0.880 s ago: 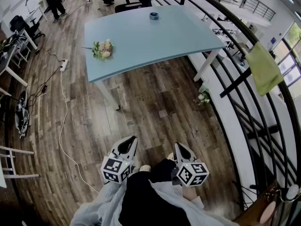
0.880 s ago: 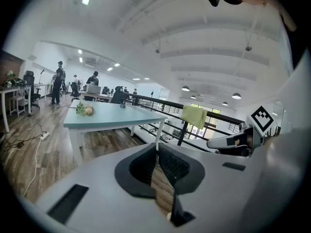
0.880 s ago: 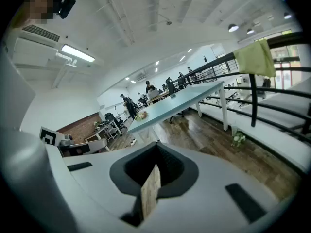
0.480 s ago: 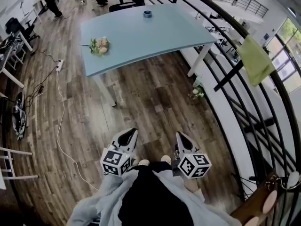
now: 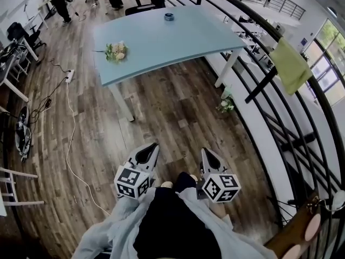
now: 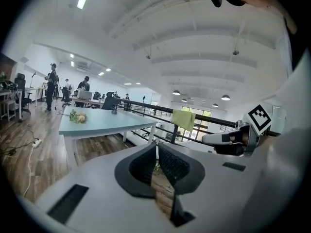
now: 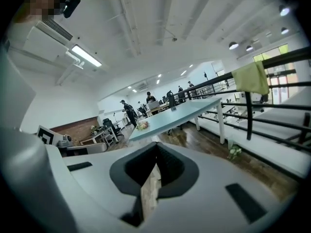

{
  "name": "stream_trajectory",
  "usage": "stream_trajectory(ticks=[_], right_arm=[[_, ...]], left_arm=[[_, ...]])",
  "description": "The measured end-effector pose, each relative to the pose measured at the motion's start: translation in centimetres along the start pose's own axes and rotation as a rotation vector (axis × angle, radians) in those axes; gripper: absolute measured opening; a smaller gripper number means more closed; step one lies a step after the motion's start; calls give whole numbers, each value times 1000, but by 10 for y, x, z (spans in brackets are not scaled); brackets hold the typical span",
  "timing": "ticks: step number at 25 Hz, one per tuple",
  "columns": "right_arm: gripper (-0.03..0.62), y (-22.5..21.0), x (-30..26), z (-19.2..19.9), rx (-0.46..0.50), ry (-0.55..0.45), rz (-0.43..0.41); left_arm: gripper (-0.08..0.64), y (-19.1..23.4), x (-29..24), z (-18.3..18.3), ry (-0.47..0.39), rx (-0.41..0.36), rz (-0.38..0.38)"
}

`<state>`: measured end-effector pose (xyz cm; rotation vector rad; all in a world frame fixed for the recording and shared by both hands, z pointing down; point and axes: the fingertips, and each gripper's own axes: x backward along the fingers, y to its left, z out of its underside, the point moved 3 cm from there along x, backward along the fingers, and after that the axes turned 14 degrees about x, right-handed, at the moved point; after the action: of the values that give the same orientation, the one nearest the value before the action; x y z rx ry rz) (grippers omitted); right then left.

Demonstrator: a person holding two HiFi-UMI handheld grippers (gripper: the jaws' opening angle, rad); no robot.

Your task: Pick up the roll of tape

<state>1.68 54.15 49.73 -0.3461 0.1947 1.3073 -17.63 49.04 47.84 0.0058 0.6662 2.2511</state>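
The roll of tape is a small dark ring near the far edge of the light blue table; it shows tiny in the left gripper view. My left gripper and right gripper are held low by the person's body, over the wooden floor, well short of the table. Both are shut with nothing between the jaws, as the left gripper and right gripper show in their own views. Both point toward the table.
A small bunch of flowers lies at the table's left. A black railing with a green cloth runs along the right. A white cable and power strip lie on the floor at left. People and office chairs stand beyond the table.
The table and floor have shifted slightly left and up in the head view as the person moves. Both grippers stay shut and side by side at the body.
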Motion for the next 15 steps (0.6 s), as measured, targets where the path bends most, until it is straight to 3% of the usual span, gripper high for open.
stream_trajectory(ticks=[8, 15], right_arm=[[6, -9, -10, 3, -22, 7, 13], [6, -44, -45, -10, -37, 28, 15]], left_arm=[[29, 9, -10, 7, 21, 15, -17], [29, 20, -54, -10, 11, 20, -32]])
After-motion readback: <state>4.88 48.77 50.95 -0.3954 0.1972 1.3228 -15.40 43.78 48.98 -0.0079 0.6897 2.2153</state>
